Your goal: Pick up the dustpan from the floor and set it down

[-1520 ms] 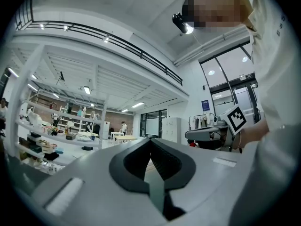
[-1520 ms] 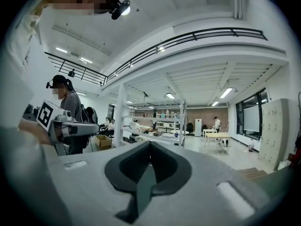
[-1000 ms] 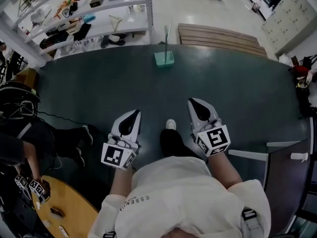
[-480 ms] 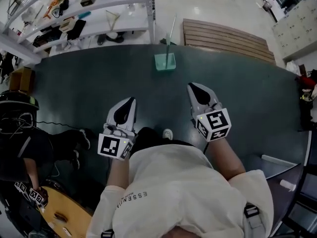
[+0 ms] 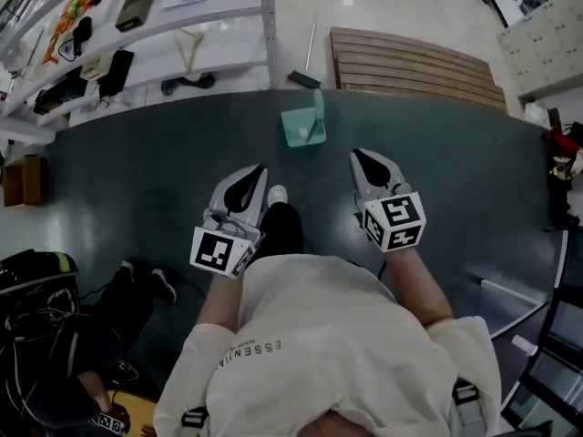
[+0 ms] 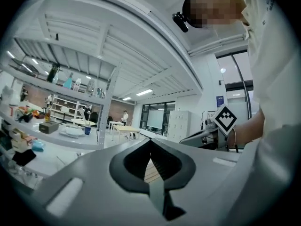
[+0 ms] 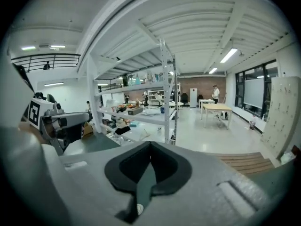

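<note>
The dustpan [image 5: 303, 127] is pale green with an upright handle and stands on the dark floor mat [image 5: 164, 171], ahead of me and between my two grippers. In the head view my left gripper [image 5: 259, 171] is held out level, short of the pan and to its left, with its jaws closed tip to tip and nothing in them. My right gripper [image 5: 358, 157] is tilted a little downward on the pan's right and is also shut and empty. Each gripper view shows only its own closed tips [image 6: 150, 142] [image 7: 150, 147]; the dustpan is hidden there.
A broom [image 5: 307, 57] lies on the white floor beyond the mat, next to a slatted wooden pallet [image 5: 414, 62]. White shelving [image 5: 137, 25] with tools stands at the far left. My shoe [image 5: 277, 195] is just behind the pan. Dark bags and cables [image 5: 55, 299] lie at lower left.
I have walked forward, so the dustpan, shelves and pallet now sit closer and lower in the head view. Both grippers travelled with me and stayed shut.
</note>
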A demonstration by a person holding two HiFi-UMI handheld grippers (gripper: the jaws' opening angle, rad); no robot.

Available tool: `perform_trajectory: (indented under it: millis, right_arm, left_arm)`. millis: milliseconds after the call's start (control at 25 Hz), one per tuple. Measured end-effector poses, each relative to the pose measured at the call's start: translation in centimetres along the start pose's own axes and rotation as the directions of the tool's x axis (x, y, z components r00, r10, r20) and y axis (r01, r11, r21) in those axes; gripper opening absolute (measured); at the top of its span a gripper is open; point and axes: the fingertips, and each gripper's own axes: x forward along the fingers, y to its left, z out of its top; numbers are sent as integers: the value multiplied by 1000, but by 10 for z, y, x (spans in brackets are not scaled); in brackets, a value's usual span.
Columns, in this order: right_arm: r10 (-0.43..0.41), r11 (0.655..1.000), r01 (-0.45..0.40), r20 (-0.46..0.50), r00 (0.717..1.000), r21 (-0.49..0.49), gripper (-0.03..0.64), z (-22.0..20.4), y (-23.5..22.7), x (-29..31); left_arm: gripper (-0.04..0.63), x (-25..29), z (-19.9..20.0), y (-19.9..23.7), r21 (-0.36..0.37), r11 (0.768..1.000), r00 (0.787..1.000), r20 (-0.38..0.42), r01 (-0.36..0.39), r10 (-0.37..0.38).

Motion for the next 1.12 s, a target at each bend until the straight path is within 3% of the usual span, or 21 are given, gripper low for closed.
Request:
perform_trajectory:
  millis: [200,360,480,640,760,880,1120]
  right_arm:
    - [-53,998,55,-104,993,15,-8,14,-27,95]
    - [-94,993,106,-188,978,54,-8,-3,-47,163]
    - [-129,986,151,-260,957,68,-4,-29,-67,195]
    - [-122,978,176,-388,914,109,62,-80,-91,241]
    - [-69,975,165,-500,864,150,193,-124,-106,274]
    - [-46,966,183,-570,820,185,225,-161,-121,300]
    - [-8,946,216,-648,762,242,233,-217,-125,330]
  left_arm:
    - [17,66,-7,76,-29,997,996,-45,73,-74]
    - [17,100,-30,121,-76,994,991,-96,84,-91]
    - [17,123,-54,130,-104,990,986,-126,100,-112]
    - [17,154,-83,141,-155,978,974,-152,142,-165]
    - [17,176,-98,149,-176,973,971,-160,149,-178]
    - [17,184,-121,156,-232,964,966,-187,131,-176]
    - [17,184,-168,161,-296,953,958,-248,68,-146]
